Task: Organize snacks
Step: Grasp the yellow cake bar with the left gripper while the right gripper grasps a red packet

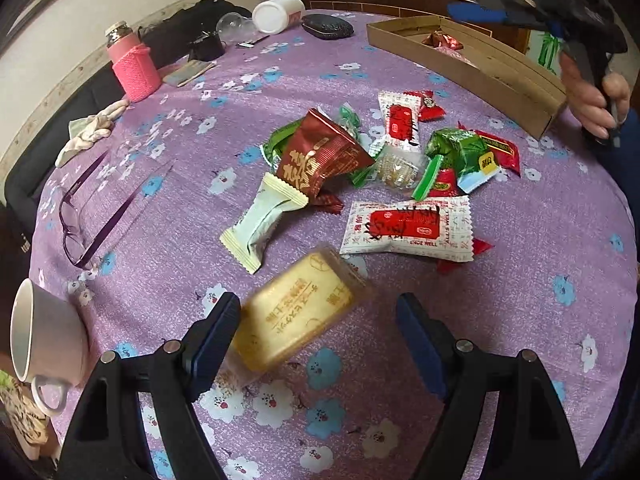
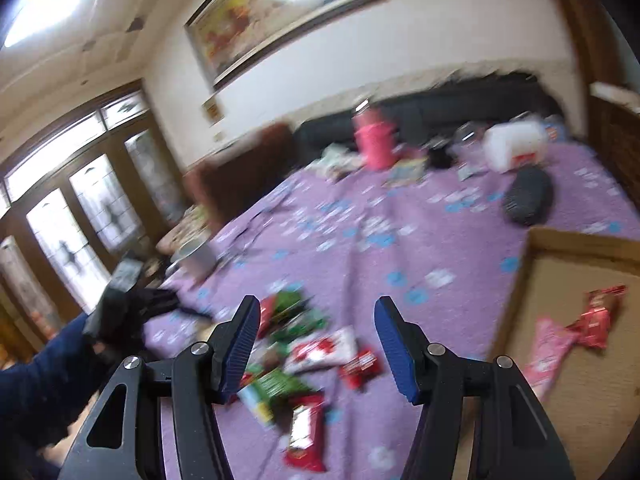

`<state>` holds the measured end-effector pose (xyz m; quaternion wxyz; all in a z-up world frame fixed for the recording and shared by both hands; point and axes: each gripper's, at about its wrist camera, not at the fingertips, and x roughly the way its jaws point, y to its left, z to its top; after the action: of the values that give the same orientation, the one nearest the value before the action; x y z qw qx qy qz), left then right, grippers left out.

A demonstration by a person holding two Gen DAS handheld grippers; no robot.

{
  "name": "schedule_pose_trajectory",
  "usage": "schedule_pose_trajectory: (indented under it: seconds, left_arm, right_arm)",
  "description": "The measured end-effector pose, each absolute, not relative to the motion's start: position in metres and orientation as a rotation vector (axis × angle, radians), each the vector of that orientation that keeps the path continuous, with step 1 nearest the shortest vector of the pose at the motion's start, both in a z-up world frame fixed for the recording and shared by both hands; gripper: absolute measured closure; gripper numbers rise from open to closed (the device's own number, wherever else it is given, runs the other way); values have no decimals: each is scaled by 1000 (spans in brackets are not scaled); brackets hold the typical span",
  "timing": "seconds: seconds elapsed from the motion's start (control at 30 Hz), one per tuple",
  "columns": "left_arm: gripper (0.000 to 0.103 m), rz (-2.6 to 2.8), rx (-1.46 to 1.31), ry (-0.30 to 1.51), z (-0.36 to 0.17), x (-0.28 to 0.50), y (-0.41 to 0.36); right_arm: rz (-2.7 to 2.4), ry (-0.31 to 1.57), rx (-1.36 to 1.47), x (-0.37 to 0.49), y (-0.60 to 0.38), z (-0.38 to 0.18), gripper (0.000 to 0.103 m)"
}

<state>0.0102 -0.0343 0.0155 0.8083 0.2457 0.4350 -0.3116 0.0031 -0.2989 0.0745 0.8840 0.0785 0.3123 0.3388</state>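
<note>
A pile of wrapped snacks (image 1: 384, 156) lies mid-table on the purple floral cloth (image 1: 520, 320). A yellow biscuit pack (image 1: 296, 312) sits between the fingers of my left gripper (image 1: 320, 332), which is open; the pack touches the left finger and looks blurred. A shallow cardboard box (image 1: 472, 68) at the back right holds a few red and pink snacks (image 2: 596, 316). My right gripper (image 2: 316, 344) is open and empty, above the snack pile (image 2: 300, 344) beside the box (image 2: 576, 360). It also shows in the left wrist view (image 1: 480, 8).
Purple glasses (image 1: 88, 216) and a white mug (image 1: 44, 340) lie left. A pink-sleeved bottle (image 1: 134, 64), a white jar (image 1: 276, 14), a dark case (image 1: 328, 26) and a black bag (image 1: 188, 28) stand at the back. A cloth (image 1: 92, 132) lies far left.
</note>
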Motion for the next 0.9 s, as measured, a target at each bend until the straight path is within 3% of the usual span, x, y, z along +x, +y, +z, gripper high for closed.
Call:
schedule_pose_trajectory:
  seconds: [0.27,0.4,0.53,0.63,0.73,0.83,0.9]
  left_arm:
    - [24,-525,447,924,14,32,-29]
    - [47,-449,369,940,16,35,-30]
    - [56,-355,370,937,16,24,-39]
    - [57,-315,372,951,17,14,-45]
    - [55,-294,364,967,19,6,-46]
    - [43,-252,383,962,19,-3,-44]
    - [43,-256,381,960,19,-9,-40]
  right_arm:
    - [784,889,-174,-12,-237,33,39]
    - [737,882,-209,-15,-241,32,39]
    - [695,920,-261,-10,-241,22,39]
    - [673,945,-299,-8,-236,16,41]
    - [658,965,-320,-6,-233,10,52]
    - [630,969,-350,-6,-231,5,65]
    - [621,968,-350,-6,-230,5,67]
